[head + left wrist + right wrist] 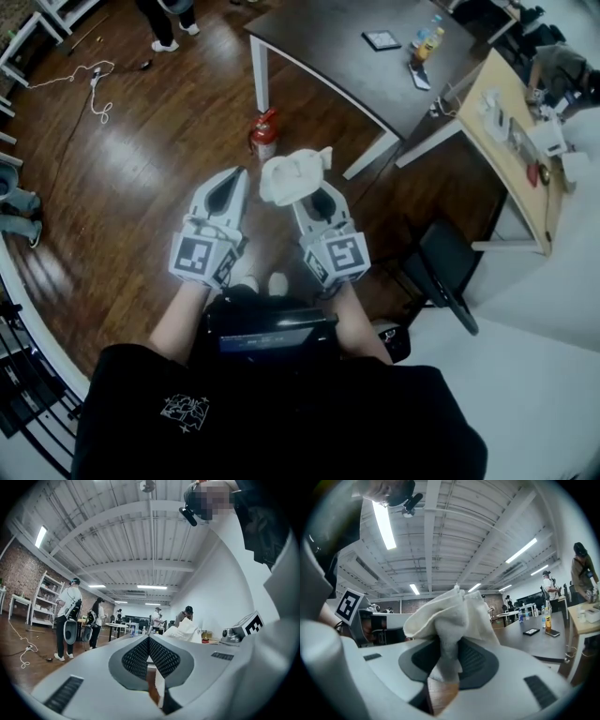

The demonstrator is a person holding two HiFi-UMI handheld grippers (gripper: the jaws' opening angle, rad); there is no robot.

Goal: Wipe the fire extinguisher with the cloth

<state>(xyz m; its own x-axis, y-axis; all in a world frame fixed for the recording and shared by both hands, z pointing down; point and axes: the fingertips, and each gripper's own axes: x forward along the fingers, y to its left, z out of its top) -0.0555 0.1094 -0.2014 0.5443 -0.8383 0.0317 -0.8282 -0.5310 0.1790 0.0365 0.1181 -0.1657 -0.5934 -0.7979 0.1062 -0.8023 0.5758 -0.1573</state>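
Right tongs (449,654) clamp the cloth (451,609) — left tongs (149,640) closed, fire extinguisher (264,134) beyond.

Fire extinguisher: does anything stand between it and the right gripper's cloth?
Nothing visible does: only bare floor separates the fire extinguisher from the cloth clamped in the right gripper.

Head view. Tips of right gripper (311,195) hidden under cloth (292,175). Print on fire extinguisher (264,134) too small. At 12 o'clock, person (171,21) cut by top edge, legs only.
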